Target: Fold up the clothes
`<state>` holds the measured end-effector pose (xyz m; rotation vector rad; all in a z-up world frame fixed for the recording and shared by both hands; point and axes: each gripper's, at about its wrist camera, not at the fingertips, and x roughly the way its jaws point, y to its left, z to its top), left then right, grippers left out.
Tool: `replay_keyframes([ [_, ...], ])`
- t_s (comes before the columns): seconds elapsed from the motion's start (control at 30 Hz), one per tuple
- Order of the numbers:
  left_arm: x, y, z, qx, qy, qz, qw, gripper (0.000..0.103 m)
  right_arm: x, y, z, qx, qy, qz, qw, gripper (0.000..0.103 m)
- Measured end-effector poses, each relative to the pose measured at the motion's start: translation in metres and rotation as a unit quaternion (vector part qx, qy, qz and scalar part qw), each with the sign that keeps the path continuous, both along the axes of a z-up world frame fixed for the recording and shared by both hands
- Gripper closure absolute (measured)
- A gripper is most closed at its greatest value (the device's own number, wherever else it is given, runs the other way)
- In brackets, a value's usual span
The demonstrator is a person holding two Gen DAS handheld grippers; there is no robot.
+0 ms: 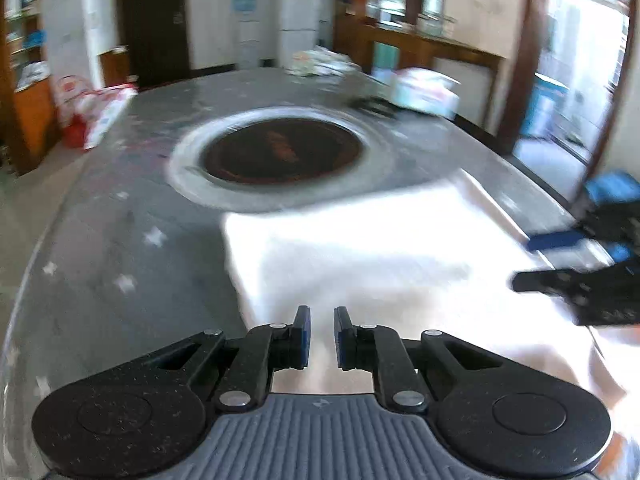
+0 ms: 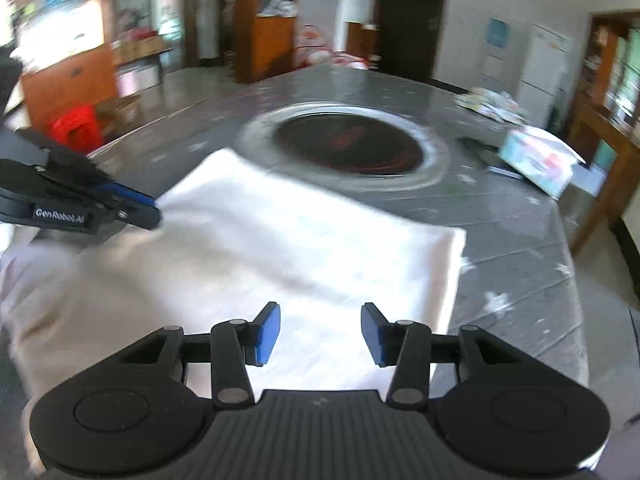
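Note:
A white garment (image 1: 380,248) lies folded flat on the grey table (image 1: 120,208), just in front of the round dark recess (image 1: 280,152). My left gripper (image 1: 322,334) hovers over the garment's near left part. Its fingers stand narrowly open, with nothing between them. At the right edge of the left wrist view, my right gripper (image 1: 536,260) is over the cloth's right side. In the right wrist view the right gripper (image 2: 320,334) is wide open above the garment (image 2: 300,248), holding nothing. The left gripper (image 2: 148,208) reaches in from the left, over the cloth's left edge.
A pale packet (image 2: 536,160) and a dark flat object (image 1: 372,104) lie to the right, beyond the recess (image 2: 348,144). Papers (image 1: 320,62) sit at the table's far edge. A red stool (image 2: 76,128) stands on the floor to the left. Cupboards and a white fridge line the walls.

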<state>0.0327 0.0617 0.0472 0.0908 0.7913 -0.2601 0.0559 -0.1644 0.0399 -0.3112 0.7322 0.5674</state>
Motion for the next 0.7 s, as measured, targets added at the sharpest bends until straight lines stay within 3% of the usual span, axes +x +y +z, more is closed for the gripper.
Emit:
replay_keyframes([
  [0.2,-0.058,-0.009,-0.011,0.022,0.001,-0.03,0.9993,0.087,-0.05,0.01,-0.004,-0.03,-0.008,0.046,0.998,0.05],
  [0.4,-0.084,-0.003,-0.004,0.027,-0.012,-0.027,0.9992,0.07,-0.096,0.006,-0.005,-0.047,-0.012,0.063,0.997,0.047],
  [0.57,-0.099,0.002,0.009,0.03,-0.03,-0.025,0.9988,0.07,-0.118,-0.008,0.012,-0.024,-0.021,0.049,0.998,0.056],
  [0.7,-0.105,-0.021,0.014,0.011,-0.031,-0.071,0.997,0.07,-0.121,-0.01,0.02,0.0,0.0,0.059,0.998,0.061],
])
